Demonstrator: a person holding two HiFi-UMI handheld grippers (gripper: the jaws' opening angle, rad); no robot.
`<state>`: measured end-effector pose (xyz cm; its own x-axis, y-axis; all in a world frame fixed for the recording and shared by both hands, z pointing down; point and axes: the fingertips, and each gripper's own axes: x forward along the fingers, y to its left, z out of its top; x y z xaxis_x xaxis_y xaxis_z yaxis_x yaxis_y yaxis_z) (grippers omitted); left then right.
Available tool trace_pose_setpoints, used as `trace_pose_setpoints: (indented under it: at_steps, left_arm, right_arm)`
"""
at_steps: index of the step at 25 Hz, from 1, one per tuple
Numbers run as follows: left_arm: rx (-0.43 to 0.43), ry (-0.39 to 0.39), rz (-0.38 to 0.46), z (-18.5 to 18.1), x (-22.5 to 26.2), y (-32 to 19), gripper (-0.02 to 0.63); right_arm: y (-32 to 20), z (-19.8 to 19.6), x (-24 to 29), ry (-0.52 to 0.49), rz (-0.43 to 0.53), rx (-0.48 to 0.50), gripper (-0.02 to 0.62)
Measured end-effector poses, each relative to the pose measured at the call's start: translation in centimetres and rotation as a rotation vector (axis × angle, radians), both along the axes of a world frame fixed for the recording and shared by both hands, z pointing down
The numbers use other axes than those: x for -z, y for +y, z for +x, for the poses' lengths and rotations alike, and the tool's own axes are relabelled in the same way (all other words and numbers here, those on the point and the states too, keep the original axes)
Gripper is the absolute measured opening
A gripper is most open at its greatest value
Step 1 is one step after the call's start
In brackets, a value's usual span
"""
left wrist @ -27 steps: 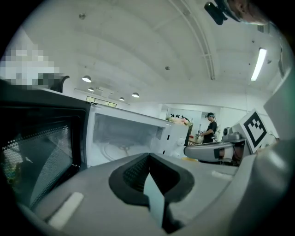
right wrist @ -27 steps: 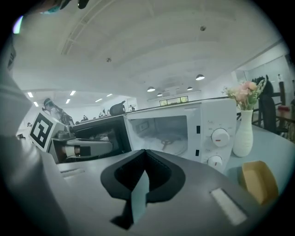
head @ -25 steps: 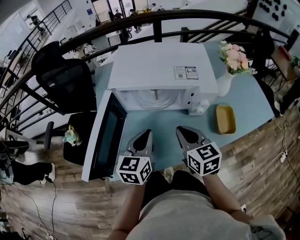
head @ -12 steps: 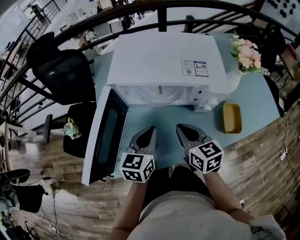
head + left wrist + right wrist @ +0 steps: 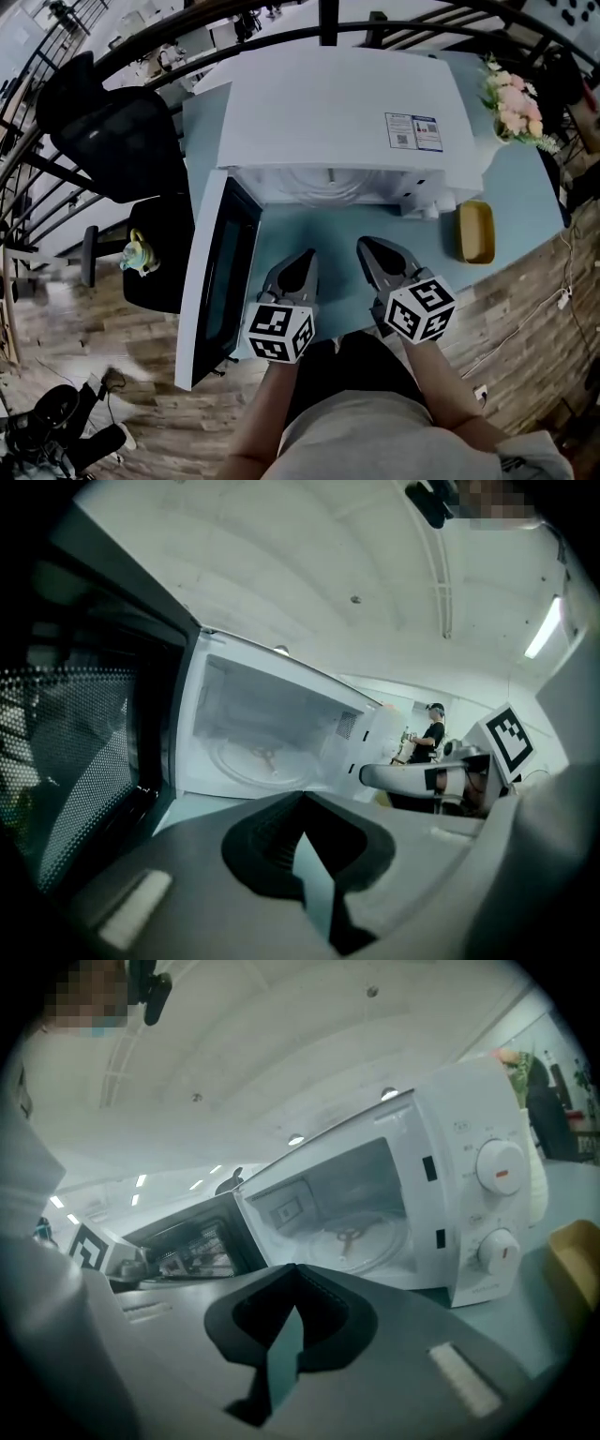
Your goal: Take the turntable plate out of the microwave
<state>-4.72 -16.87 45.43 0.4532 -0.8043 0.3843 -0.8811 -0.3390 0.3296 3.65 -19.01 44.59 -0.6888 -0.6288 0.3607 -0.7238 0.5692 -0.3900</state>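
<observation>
Gripper L [image 5: 302,258] shut, gripper R [image 5: 367,246] just eased a hair open, both empty.

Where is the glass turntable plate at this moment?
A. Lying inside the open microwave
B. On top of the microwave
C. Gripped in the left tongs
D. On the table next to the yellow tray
A: the turntable plate lies flat on the floor of the microwave, whose door stands swung open.
</observation>
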Motion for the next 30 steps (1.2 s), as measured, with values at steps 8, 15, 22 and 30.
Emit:
trace_pose_setpoints:
  at_steps: [8, 15, 22, 30]
  left_arm:
    - [0.011, 0.055, -0.055, -0.3, -2.6, -0.9, 0.003]
    - [0.002, 0.067, -0.082, -0.4, -4.4, -2.3, 0.003]
    - [-0.019, 0.053, -0.092, 0.2, -5.4, -3.4, 0.003]
    - [-0.029, 0.010, -0.092, 0.0, -6.1, -3.6, 0.003]
  right_arm:
    - [-2.6, -0.1, -2.8, -0.077, -0.112, -0.125, 0.077]
    - [-4.3, 0.6, -5.8, -0.122, -0.223, -0.223, 0.114]
    - [-6.0, 0.3, -6.9, -0.197, -0.270, -0.274, 0.132]
    - [-7.9, -1.5, -8.3, -0.307, -0.364, -0.279, 0.144]
